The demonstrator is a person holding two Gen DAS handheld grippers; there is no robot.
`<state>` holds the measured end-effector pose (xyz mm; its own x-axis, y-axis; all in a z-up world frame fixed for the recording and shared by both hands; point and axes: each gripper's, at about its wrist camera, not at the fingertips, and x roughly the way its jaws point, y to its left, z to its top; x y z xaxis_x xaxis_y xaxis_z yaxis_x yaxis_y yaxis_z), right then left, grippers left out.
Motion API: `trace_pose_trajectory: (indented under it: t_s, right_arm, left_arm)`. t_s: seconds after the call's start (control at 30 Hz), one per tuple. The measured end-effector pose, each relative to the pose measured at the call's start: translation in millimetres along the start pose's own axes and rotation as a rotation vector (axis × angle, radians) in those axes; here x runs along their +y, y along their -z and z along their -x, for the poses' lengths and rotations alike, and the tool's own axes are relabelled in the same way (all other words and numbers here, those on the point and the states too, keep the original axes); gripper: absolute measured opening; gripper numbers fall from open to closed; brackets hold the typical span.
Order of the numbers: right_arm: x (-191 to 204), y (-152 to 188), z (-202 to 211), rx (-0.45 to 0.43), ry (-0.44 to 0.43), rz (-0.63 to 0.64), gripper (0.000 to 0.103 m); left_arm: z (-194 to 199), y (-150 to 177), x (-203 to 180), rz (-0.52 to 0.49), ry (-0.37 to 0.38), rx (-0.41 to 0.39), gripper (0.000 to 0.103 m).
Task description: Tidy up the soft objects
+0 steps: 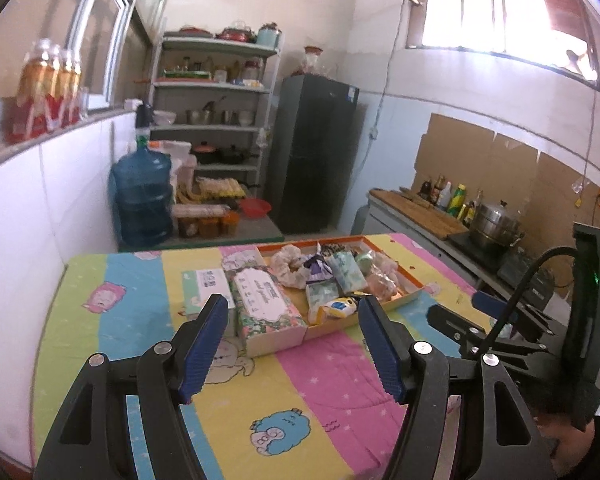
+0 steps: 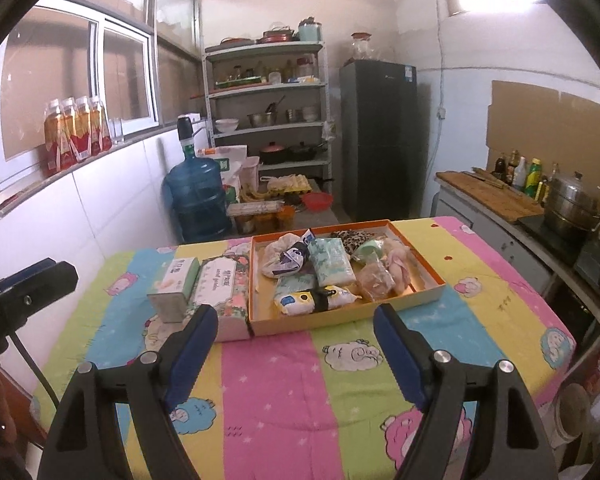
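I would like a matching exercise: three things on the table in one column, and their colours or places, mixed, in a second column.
Things:
1. shallow tray
2. floral tissue box
3. small green box

Descriptions:
A. furthest left of the three
B. orange rim, holds the soft items
C. in the middle, against the tray's left side

Pairs: 1-B, 2-C, 3-A

Matt cardboard tray [image 2: 400, 303], quilted cloth cover [image 2: 284, 384], glossy plastic pkts [image 2: 332, 266].

The right gripper [image 2: 290, 330] hovers with jaws wide and empty above the striped cartoon-print surface [image 2: 276, 392], facing a shallow orange cardboard tray [image 2: 340, 316] crowded with soft packets.
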<state>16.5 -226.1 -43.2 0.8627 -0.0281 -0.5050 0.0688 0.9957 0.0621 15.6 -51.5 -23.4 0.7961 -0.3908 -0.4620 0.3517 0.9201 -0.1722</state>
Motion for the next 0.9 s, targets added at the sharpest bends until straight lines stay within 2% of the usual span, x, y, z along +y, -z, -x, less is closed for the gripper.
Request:
trace_pose_trajectory:
  t_s: [0.07, 0.2, 0.33, 0.47, 0.7, 0.9]
  right_arm:
    - [3.6, 2.3, 10.0, 0.005, 0.038, -0.002, 0.08]
    - [11.8, 4.2, 29.5, 0.034, 0.149, -0.02, 0.08]
    - [18.8, 5.2, 50.4, 0.023, 0.171, -0.058, 0.08]
    - [32.1, 4.4, 64.7, 0.003, 0.181, -0.036, 0.08]
    - [45.1, 1.5, 80.1, -0.005, 0.187, -0.033, 0.08]
    - [39.2, 0.9, 86.1, 0.024, 0.195, -0.041, 0.08]
  left_arm:
    - [10.3, 0.8, -1.9, -0.006, -0.028, -0.014, 0.069]
    - [31.5, 4.9, -9.0, -0.035, -0.136, -0.027, 0.069]
    - [50.4, 8.0, -10.5, -0.04, -0.117, -0.036, 0.069]
    - [66.4, 7.5, -11.1, -0.021, -0.105, -0.037, 0.069]
    - [83.3, 5.3, -15.4, -0.01, -0.176, -0.064, 0.069]
    - [86.8, 4.9, -18.1, 0.016, -0.187, -0.062, 0.069]
